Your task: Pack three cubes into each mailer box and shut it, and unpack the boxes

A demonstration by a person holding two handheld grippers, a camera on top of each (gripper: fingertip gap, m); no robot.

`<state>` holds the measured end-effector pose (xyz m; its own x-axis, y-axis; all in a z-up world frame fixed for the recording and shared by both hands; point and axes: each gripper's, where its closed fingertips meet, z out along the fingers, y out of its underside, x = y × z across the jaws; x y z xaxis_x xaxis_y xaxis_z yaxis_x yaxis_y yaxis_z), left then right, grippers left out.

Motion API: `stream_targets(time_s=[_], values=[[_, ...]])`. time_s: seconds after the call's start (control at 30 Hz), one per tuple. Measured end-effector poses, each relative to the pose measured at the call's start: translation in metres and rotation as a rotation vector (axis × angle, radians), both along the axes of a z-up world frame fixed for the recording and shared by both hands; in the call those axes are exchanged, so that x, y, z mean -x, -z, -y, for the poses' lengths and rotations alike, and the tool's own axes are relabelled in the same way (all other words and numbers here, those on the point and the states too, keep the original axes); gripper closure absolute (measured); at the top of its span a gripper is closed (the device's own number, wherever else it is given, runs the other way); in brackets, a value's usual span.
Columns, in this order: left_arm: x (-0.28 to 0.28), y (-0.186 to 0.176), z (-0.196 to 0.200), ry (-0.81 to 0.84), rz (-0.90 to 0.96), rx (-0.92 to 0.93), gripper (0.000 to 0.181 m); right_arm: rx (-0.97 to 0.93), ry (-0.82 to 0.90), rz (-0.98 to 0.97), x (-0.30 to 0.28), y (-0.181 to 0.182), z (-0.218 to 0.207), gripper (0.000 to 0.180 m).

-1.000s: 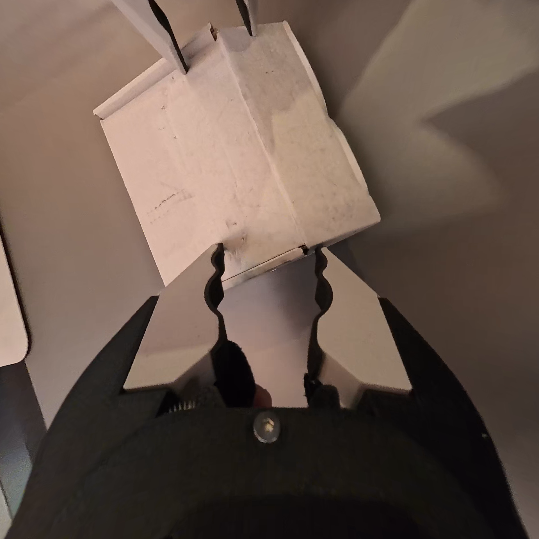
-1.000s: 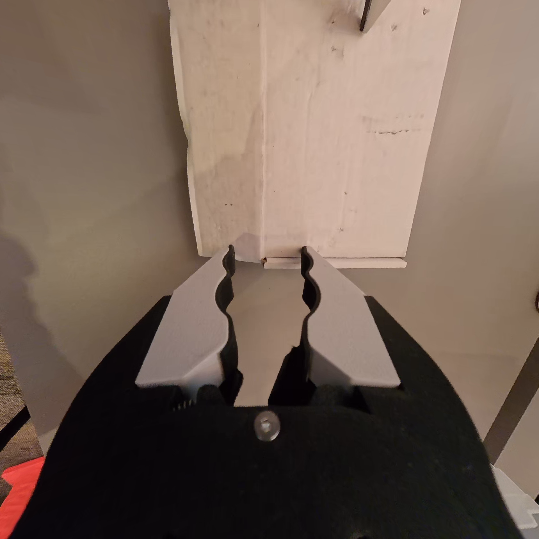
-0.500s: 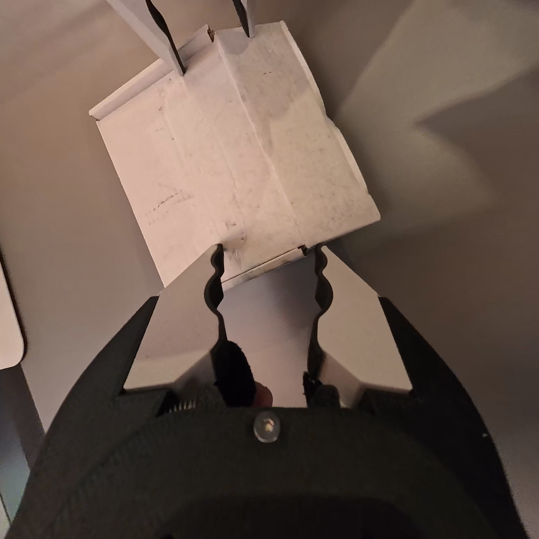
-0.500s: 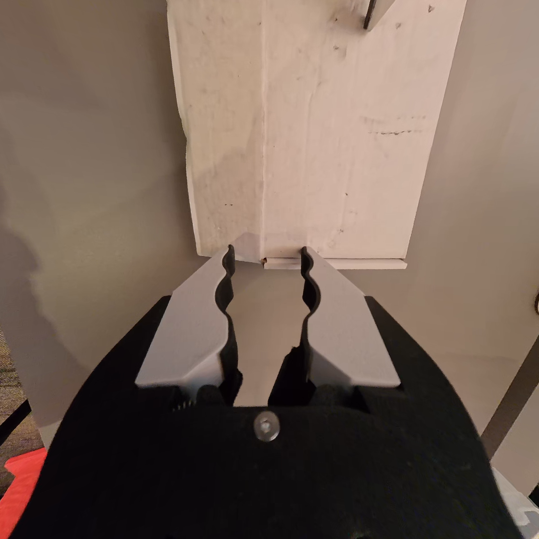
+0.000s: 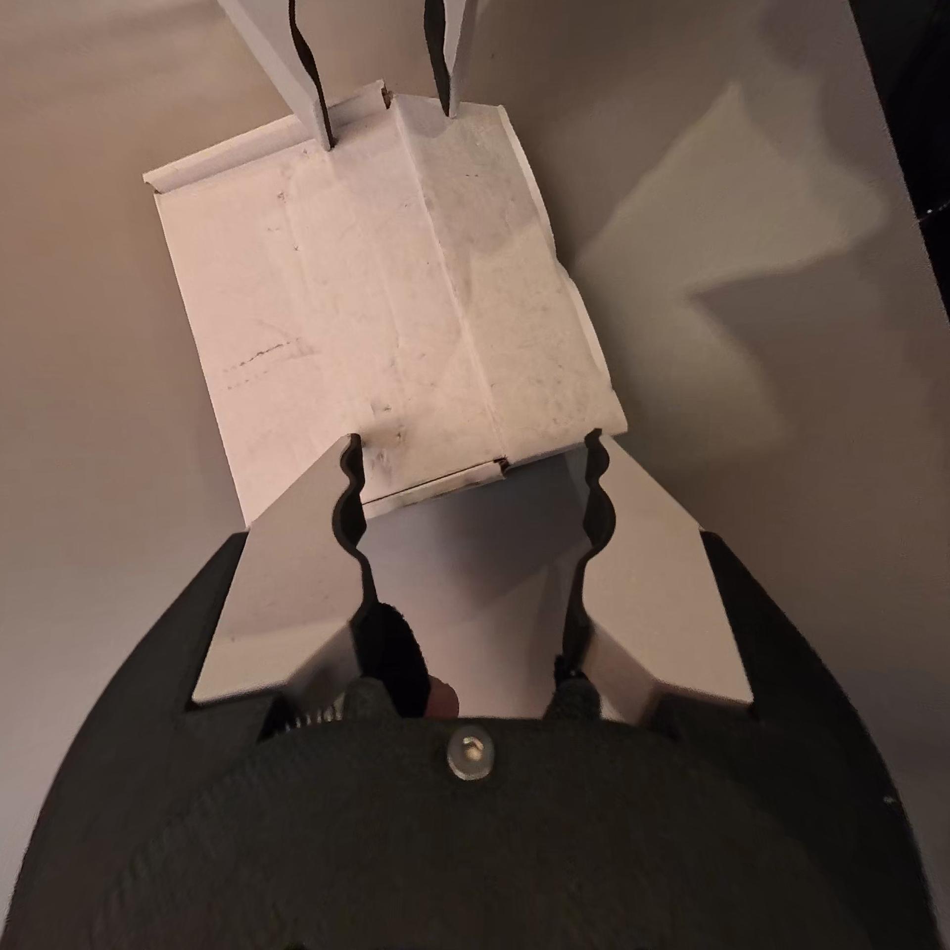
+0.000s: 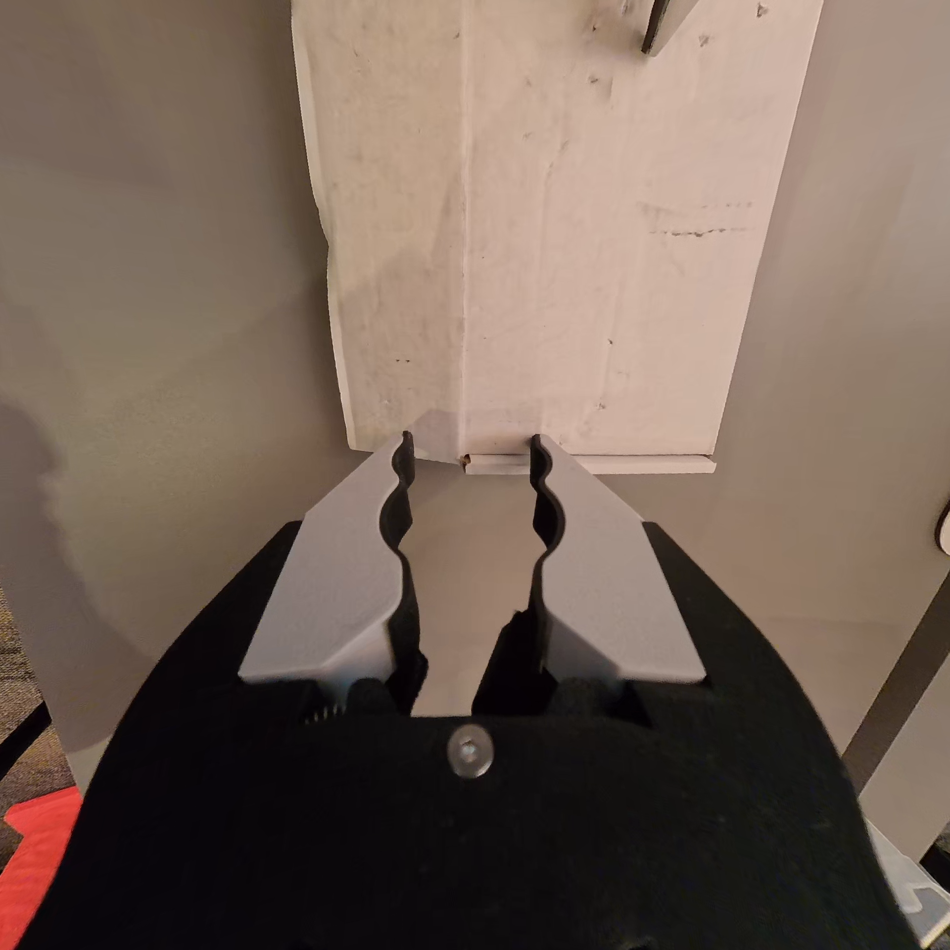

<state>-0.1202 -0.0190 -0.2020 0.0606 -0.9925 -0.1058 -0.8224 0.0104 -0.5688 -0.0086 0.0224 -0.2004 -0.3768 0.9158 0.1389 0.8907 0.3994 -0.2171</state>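
A white mailer box [image 5: 370, 308] lies shut on the grey table [image 5: 92, 360]; no cubes show. My left gripper [image 5: 474, 437] is open and empty, its fingertips [image 5: 354, 447] at the box's near end, one over the lid and one past the corner. My right gripper [image 5: 388, 128] shows at the box's far end in this view, open, with its tips on that edge. In the right wrist view the box [image 6: 591, 231] fills the upper middle. My right gripper [image 6: 473, 438] is open there with its tips at the near edge. One left fingertip [image 6: 658, 25] shows at the top.
A red object [image 6: 36, 848] lies on the carpet below the table's left edge. A clear plastic bin [image 6: 915, 874] sits at the lower right, and a white object [image 6: 945, 524] at the right edge. A dark object [image 5: 915, 103] borders the table at the upper right.
My left gripper has opened wider and drawn back a little, so the box sits lower in its view. The right gripper and the box have stayed where they were.
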Motion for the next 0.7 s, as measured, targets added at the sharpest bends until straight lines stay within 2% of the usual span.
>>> stream_targets(time_s=[0.2,0.43,0.7], values=[[-0.002,0.003,-0.006,-0.087,-0.037,-0.074,0.103,-0.012,0.002,0.003,0.000,0.000,-0.001,0.137],[-0.002,0.005,-0.008,-0.062,-0.037,-0.152,0.105,-0.024,0.004,0.007,0.001,0.000,-0.003,0.140],[0.002,0.010,-0.018,-0.066,-0.125,-0.364,0.120,-0.105,-0.010,-0.035,0.003,0.001,-0.007,0.148]])
